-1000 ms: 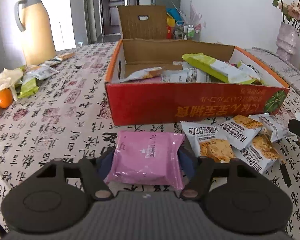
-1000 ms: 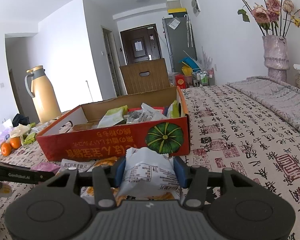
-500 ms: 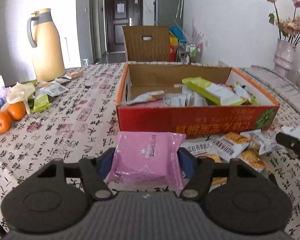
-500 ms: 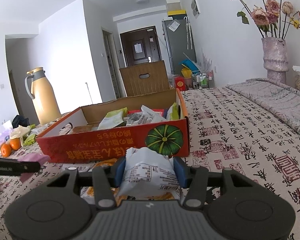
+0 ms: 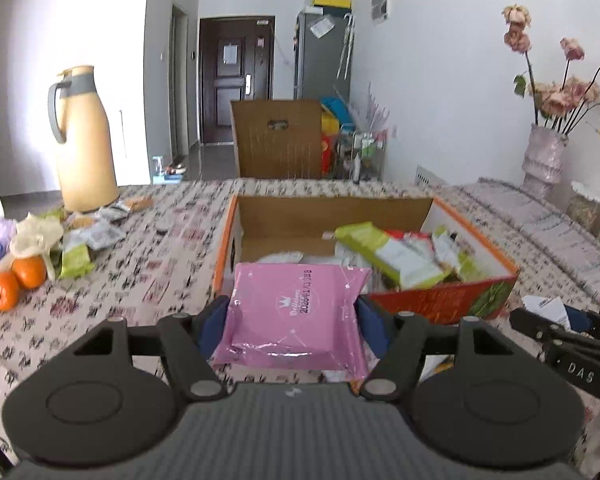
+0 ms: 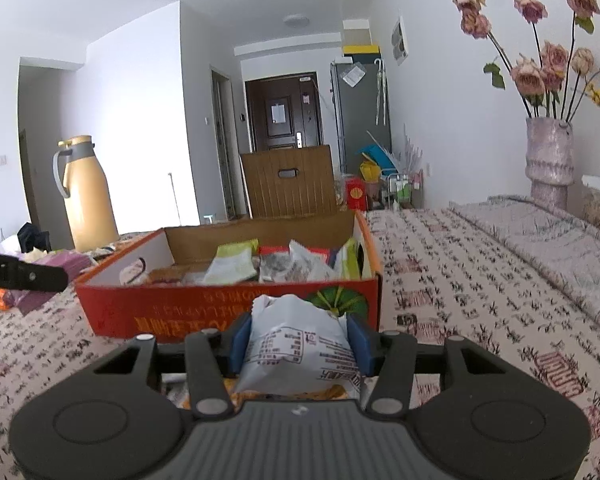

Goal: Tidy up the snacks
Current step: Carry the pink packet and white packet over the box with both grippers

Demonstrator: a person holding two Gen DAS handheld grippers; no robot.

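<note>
My left gripper is shut on a pink snack packet and holds it in the air just before the near left edge of the red cardboard box. The box holds several snack packets, among them a green and white one. My right gripper is shut on a white snack packet, low in front of the box's red front wall. Loose packets lie on the table under it. The right gripper also shows at the right edge of the left wrist view.
A patterned tablecloth covers the table. A yellow thermos jug, oranges and more packets stand at the left. A vase of flowers stands at the far right. A wooden chair back rises behind the table.
My left gripper has risen with the pink packet and come closer to the box, over its near left edge. My right gripper has lifted slightly, still on the white packet.
</note>
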